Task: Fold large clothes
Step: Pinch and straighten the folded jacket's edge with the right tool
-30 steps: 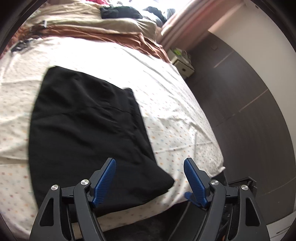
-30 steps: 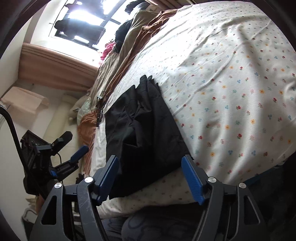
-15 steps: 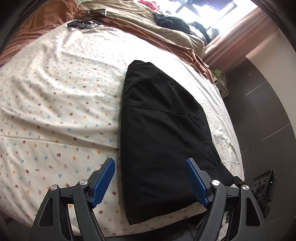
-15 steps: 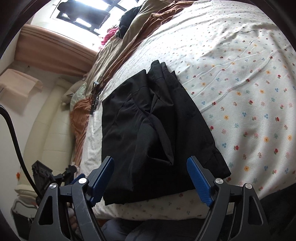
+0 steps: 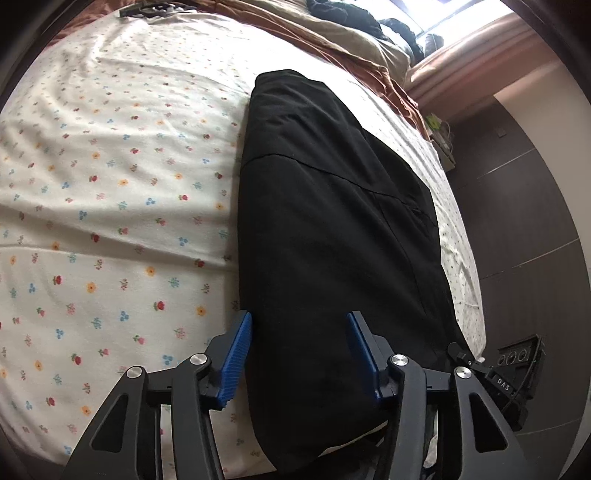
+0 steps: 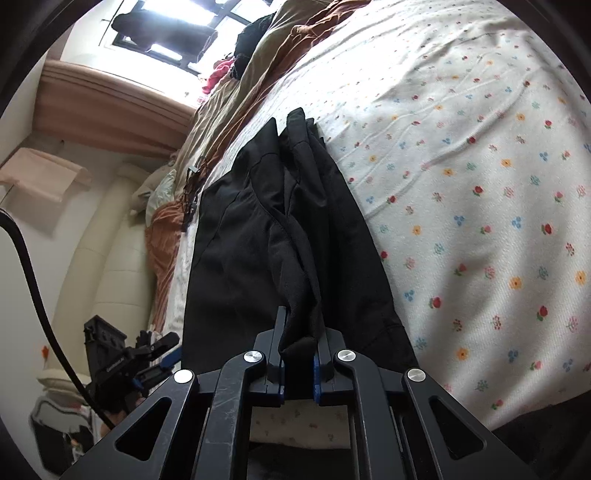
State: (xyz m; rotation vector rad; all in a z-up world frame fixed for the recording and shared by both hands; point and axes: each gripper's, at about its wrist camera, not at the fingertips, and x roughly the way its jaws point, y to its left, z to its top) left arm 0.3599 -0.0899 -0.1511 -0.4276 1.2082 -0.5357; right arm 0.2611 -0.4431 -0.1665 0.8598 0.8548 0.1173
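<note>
Plainly, a black garment [image 5: 332, 229] is laid lengthwise on a bed covered by a floral sheet [image 5: 110, 184], close to the near edge of the mattress. In the left wrist view it is seen as a smooth, flat panel with a seam running across it. The left gripper [image 5: 299, 354] is held low over the garment's near end, and its jaws are closing with the cloth's left edge between them; the blue pads [image 5: 236, 362] are not pressed on the fabric. Only a small dark part of the other tool is caught at the right edge of this view, so the right gripper's state cannot be told from here.

That state is given by the right wrist view. There the right gripper [image 6: 300, 354] is seen clamped together on a bunched fold of the black garment [image 6: 258, 236], which is drawn up into a ridge running away from the pads. The layered folds at the garment's far end are shown only in this view. The left gripper [image 6: 155, 354] is also seen from outside, at the lower left beside the bed edge. A brown blanket [image 6: 258, 85] and a bright window [image 6: 166, 33] are visible beyond the sheet.
</note>
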